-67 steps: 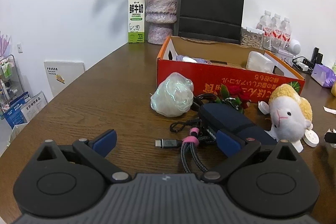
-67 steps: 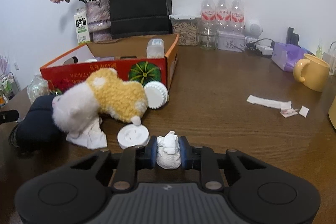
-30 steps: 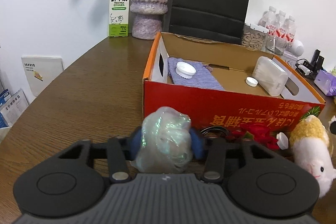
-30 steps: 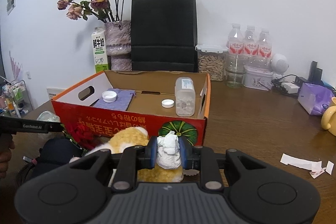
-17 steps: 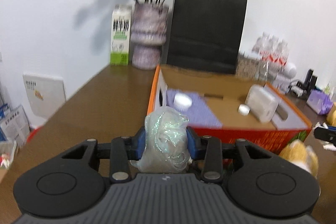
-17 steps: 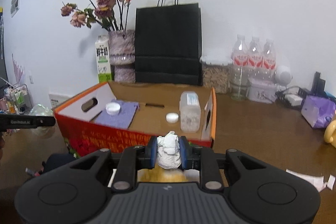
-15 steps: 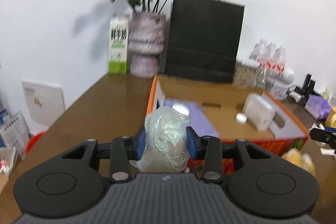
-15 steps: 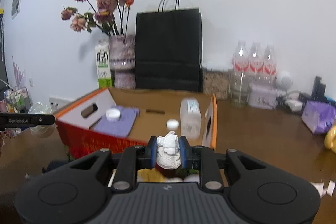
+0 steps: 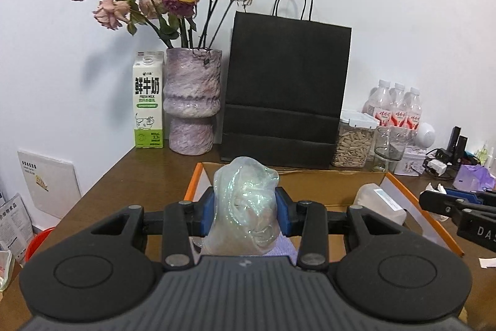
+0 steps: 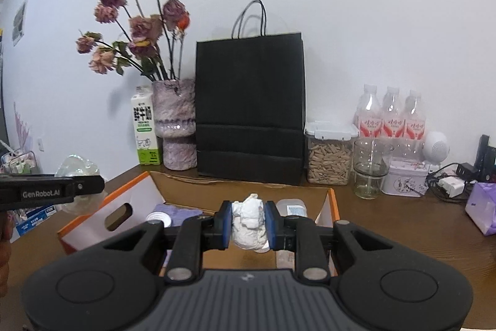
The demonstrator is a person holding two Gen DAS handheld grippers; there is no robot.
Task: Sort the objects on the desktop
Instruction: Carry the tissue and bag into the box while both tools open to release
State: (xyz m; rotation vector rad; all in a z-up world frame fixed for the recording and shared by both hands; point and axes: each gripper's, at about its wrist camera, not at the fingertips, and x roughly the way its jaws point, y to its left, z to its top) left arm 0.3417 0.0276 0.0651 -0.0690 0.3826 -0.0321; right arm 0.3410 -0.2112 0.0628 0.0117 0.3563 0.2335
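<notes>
My left gripper is shut on a crumpled ball of iridescent clear plastic, held above the near left end of the orange cardboard box. My right gripper is shut on a crumpled white paper wad, over the open box. Inside the box lie a purple cloth, a white lid and a clear plastic container. From the right wrist view the left gripper and its plastic ball show at the far left; the right gripper shows at the right edge of the left wrist view.
Behind the box stand a black paper bag, a purple vase with dried roses, a milk carton, a jar of seeds, a glass, water bottles and a purple tissue pack.
Both grippers have risen off the table with their loads and moved forward over the box. The toy sheep and cables have dropped out of view.
</notes>
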